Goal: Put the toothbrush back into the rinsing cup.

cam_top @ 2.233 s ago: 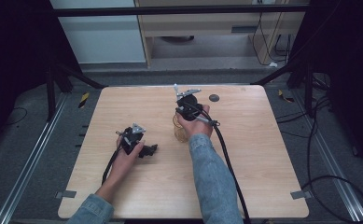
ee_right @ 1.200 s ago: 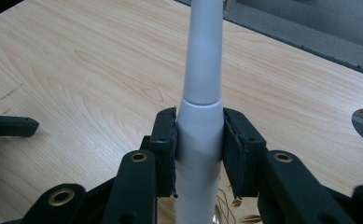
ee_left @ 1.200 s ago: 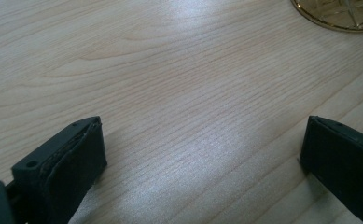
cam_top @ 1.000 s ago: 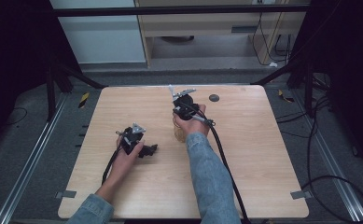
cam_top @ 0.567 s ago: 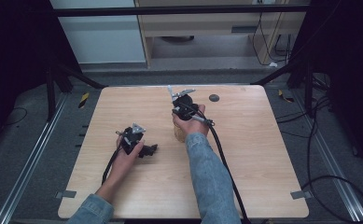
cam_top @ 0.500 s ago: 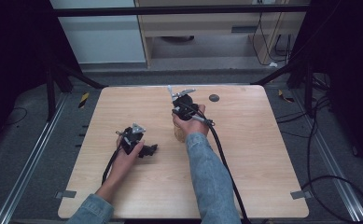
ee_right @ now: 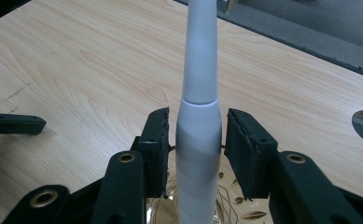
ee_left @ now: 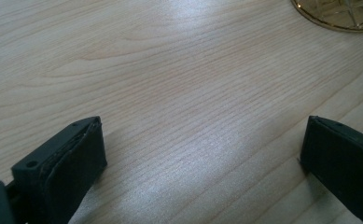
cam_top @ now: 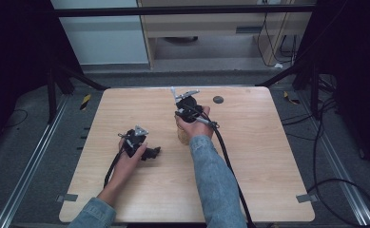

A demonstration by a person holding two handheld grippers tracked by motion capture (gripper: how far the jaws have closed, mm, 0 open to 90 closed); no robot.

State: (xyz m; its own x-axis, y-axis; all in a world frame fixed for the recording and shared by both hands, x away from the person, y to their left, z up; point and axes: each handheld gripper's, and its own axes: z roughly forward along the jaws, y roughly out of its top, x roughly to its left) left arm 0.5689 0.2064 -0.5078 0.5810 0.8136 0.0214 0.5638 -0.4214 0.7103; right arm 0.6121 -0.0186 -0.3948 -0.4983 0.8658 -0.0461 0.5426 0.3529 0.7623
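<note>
2 grippers sit on my desk (cam_top: pixel 268 156). The right gripper (ee_right: pixel 195 140), mid-frame in the high view, has its jaws flanking a white toothbrush handle (ee_right: pixel 198 116) standing in a gold-patterned glass (cam_top: pixel 184 134), slightly apart, probably just letting go. The left gripper (ee_left: pixel 202 158) rests lower left, jaws released.

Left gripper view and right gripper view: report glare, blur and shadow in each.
Left gripper view: a pale sheen of glare runs across the wooden table; the near jaws look soft and cast faint shadows on the wood. Right gripper view: the white handle between the jaws is slightly blurred low down, with a grey band of shadow across it; the far table grain stays sharp.
</note>
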